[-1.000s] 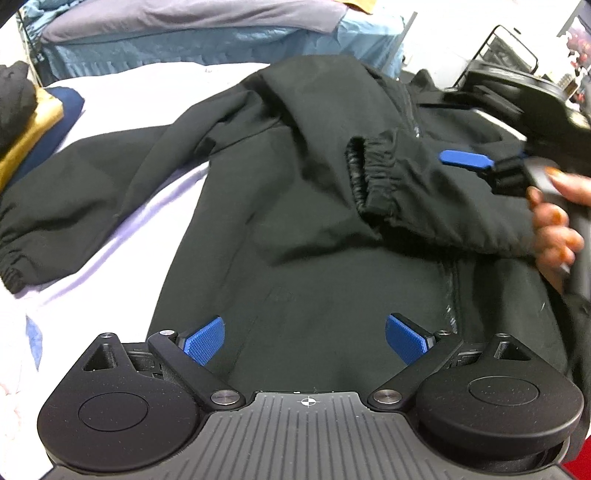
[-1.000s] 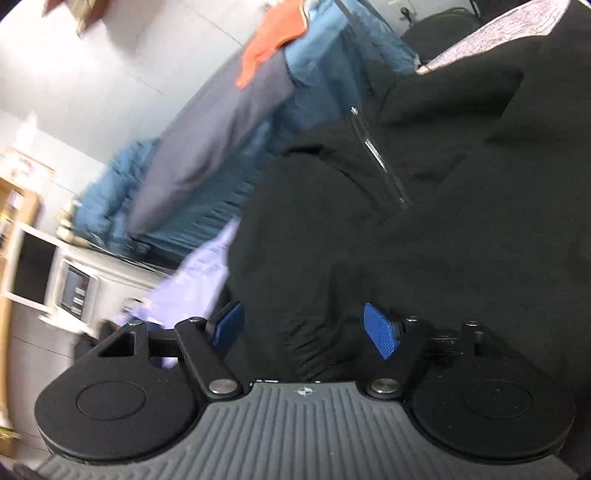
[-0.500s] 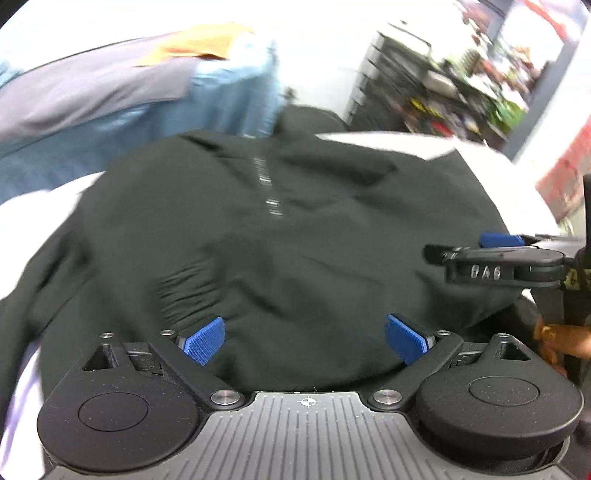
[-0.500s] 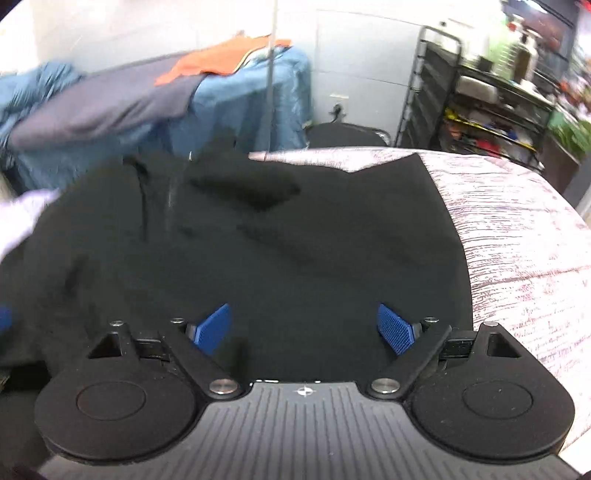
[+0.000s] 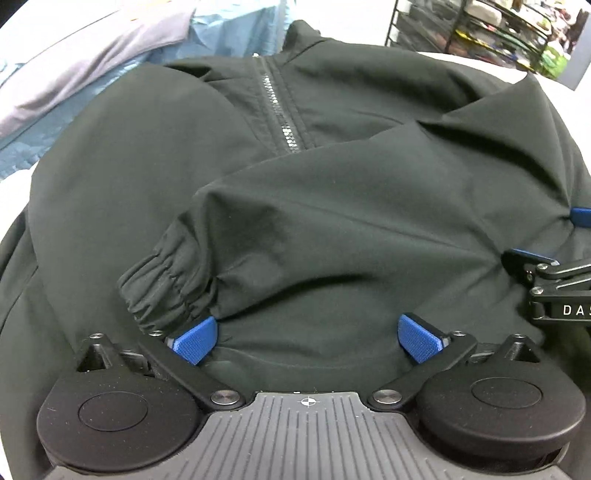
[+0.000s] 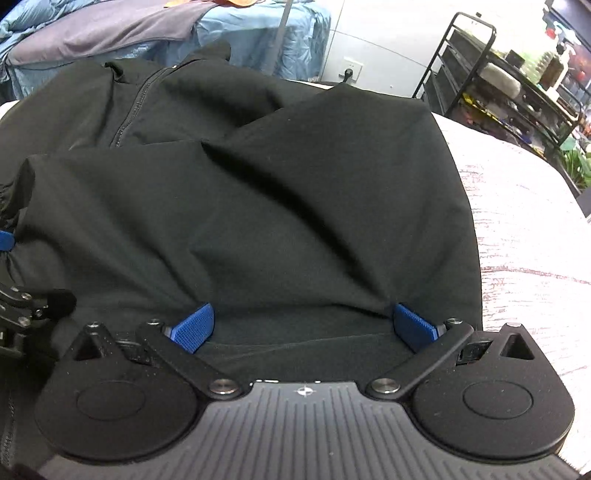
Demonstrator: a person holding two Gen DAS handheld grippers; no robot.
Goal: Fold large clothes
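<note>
Left gripper [image 5: 308,339]: blue pads spread wide, nothing between them; we hold it low over the near part of the jacket [image 5: 155,177], the left pad just beside the elastic cuff [image 5: 162,291]. Right gripper [image 6: 303,326]: pads likewise spread apart, black cloth lying in the gap but not pinched, as far as we can tell.

Black jacket: spread front-up on the pale bedcover [image 6: 517,236], zipper [image 5: 277,107] running away from us toward the collar. One sleeve [image 5: 351,221] lies folded across the chest, its cuff ending near our left pad. The right side panel shows a straight folded edge along the bedcover in the right wrist view.

Step in hand, by our judgement: sleeves and side are turned in, and both tools sit at the near edge, placed to take the hem. Next move calls for closing each pair of pads on the near edge through all layers, then carrying it up toward the collar, keeping the loose sleeve from sliding out.

Beyond the jacket: blue and grey bedding [image 6: 110,33] heaped at the far side; a black wire rack [image 6: 498,74] of goods to the far right. Neither stands in the way; the heaped bedding only limits room past the collar.
</note>
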